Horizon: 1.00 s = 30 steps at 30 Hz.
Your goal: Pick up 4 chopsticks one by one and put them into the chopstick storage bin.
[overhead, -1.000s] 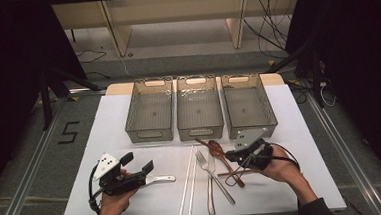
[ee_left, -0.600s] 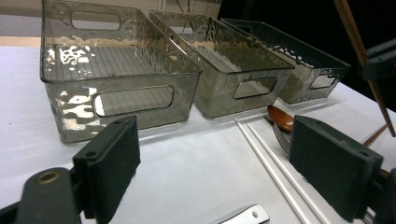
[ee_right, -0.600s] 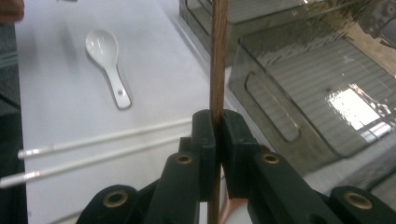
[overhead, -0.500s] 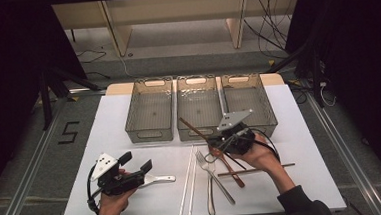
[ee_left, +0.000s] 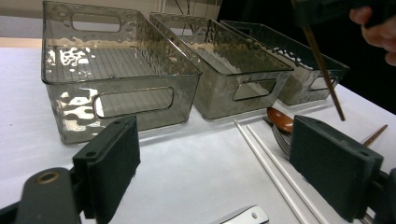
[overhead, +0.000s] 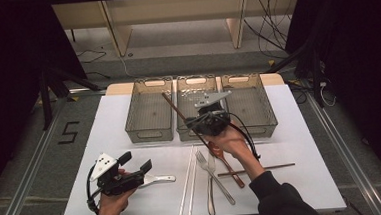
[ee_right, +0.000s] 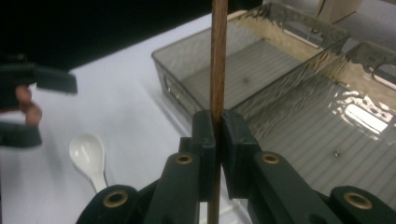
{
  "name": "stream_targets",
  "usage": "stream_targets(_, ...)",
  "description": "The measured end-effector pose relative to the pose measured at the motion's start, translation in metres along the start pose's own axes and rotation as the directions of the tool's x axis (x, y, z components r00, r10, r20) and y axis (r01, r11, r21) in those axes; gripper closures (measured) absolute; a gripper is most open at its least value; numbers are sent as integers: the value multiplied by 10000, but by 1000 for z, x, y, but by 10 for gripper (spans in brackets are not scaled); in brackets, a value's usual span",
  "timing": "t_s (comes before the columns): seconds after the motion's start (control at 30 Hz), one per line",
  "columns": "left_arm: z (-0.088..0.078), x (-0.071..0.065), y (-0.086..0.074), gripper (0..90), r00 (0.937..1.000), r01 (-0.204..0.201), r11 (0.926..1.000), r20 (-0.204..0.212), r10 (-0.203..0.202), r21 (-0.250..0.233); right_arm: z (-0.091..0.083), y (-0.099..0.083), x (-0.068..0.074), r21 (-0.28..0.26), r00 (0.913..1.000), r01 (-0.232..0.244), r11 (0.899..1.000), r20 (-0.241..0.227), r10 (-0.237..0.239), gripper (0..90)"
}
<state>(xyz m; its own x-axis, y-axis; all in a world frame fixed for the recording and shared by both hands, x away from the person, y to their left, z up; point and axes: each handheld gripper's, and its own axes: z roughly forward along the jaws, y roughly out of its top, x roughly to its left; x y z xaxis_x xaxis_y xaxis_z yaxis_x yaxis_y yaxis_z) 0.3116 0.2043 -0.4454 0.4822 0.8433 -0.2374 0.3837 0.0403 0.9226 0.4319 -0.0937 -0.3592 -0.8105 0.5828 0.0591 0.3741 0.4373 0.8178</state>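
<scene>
Dark-wood chopstick (overhead: 179, 111) clamped in my right gripper (overhead: 204, 122) slants over the middle smoked-plastic bin (overhead: 193, 82) for sorting; my left gripper (overhead: 134, 166), jaws wide, idles near the table's (overhead: 300, 131) front-left corner.

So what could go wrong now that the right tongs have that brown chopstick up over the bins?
The right tongs pinch the thin brown wooden chopstick at one narrow spot, so it could pivot or slip. Its long upper end slants across the middle clear plastic bin toward the left clear plastic bin, so it may land across a rim.
</scene>
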Motion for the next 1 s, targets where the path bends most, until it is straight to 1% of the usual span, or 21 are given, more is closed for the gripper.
stream_targets(0.03, 0, 0, 0, 159, 10000, -1, 10000, -2, 1, 1, 0, 0, 0, 0, 10000, 0, 10000, 0, 0, 852)
stream_targets(0.1, 0, 0, 0, 159, 10000, 10, 10000, 5, -10, -5, 4, 7, -1, -162, 9999, -146, 9998, 70, 147, 852)
stream_targets(0.27, 0, 0, 0, 159, 10000, 22, 10000, -5, -22, -7, 14, 24, -2, -714, 9971, -762, 9945, -33, 761, 852)
stream_targets(0.3, 0, 0, 0, 159, 10000, 70, 10000, -6, -70, -16, 14, 24, -2, -714, 9971, -762, 9945, -33, 761, 852)
stream_targets(0.37, 0, 0, 0, 159, 9999, 116, 9999, 20, -116, -17, 16, 26, -1, -921, 9955, -948, 9912, -55, 947, 852)
stream_targets(0.43, 1, -1, 1, 159, 9999, 73, 10000, -91, -73, 6, 17, 27, 0, -1024, 9948, -1014, 9896, -58, 1014, 851)
stream_targets(0.47, 2, -1, 2, 163, 9999, 114, 9999, -81, -114, 25, 18, 27, 0, -1083, 9937, -1117, 9878, -125, 1110, 851)
stream_targets(0.5, 3, -2, 3, 166, 9998, 198, 9998, 58, -199, 62, 18, 27, 0, -1109, 9920, -1259, 9858, -188, 1246, 851)
stream_targets(0.53, 5, -3, 4, 168, 9994, 338, 9994, 98, -338, 79, 18, 26, 1, -1147, 9911, -1329, 9845, -195, 1315, 851)
stream_targets(0.57, 7, -5, 6, 173, 9992, 390, 9991, 57, -391, 146, 19, 26, 1, -1155, 9907, -1363, 9839, -216, 1347, 852)
stream_targets(0.63, 12, -8, 9, 186, 9978, 633, 9976, 200, -639, 276, 20, 27, 3, -1244, 9886, -1501, 9808, -270, 1479, 851)
stream_targets(0.67, 15, -11, 11, 192, 9972, 694, 9969, 247, -703, 376, 20, 27, 4, -1317, 9879, -1548, 9791, -295, 1522, 852)
stream_targets(0.73, 23, -18, 15, 200, 9969, 703, 9964, 332, -719, 467, 20, 27, 7, -1372, 9875, -1567, 9781, -385, 1528, 852)
stream_targets(0.77, 28, -22, 18, 208, 9968, 668, 9961, 395, -691, 569, 20, 26, 11, -1367, 9882, -1518, 9789, -398, 1477, 851)
stream_targets(0.83, 37, -28, 23, 223, 9948, 747, 9942, 641, -797, 770, 20, 26, 14, -1410, 9886, -1491, 9787, -422, 1445, 851)
stream_targets(0.9, 46, -35, 28, 233, 9930, 808, 9920, 782, -885, 968, 20, 24, 18, -1468, 9885, -1493, 9778, -477, 1437, 852)
stream_targets(0.93, 49, -37, 30, 252, 9931, 734, 9911, 828, -829, 1115, 21, 24, 20, -1480, 9885, -1482, 9778, -532, 1417, 851)
stream_targets(1.0, 57, -41, 34, 274, 9916, 792, 9883, 916, -915, 1302, 21, 23, 23, -1527, 9883, -1478, 9772, -594, 1402, 852)
